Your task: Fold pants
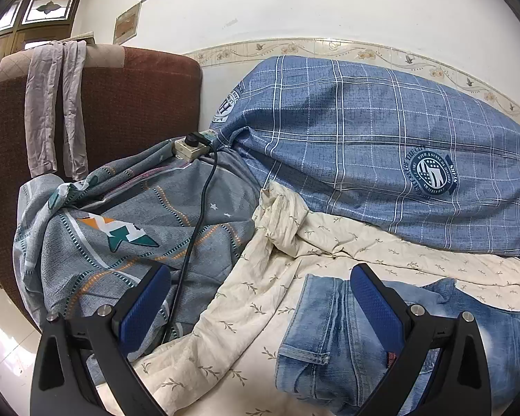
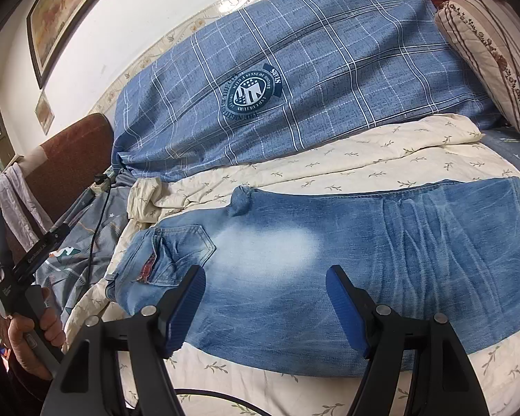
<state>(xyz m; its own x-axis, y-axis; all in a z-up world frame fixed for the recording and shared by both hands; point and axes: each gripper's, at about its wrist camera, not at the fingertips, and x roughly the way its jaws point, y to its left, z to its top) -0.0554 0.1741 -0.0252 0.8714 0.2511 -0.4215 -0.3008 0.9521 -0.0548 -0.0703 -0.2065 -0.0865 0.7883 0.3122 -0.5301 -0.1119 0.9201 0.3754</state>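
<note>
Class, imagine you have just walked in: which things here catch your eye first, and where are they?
The faded blue jeans lie flat on the cream leaf-print sheet, just ahead of the open right tool. Behind them a big blue checked duvet is heaped against the wall.

Jeans [image 2: 329,260]: light blue denim, faded whitish patch mid-panel. Sheet [image 2: 329,170] beneath: cream, small olive sprig print. Duvet [image 2: 294,69] along the bed's far edge: blue with white check, navy round crests. Blanket [image 1: 128,215] at the headboard end: grey, dotted wavy stripes, teal-orange star. Headboard [image 1: 131,97]: brown. Gripper pads [image 2: 343,312]: blue.
</note>
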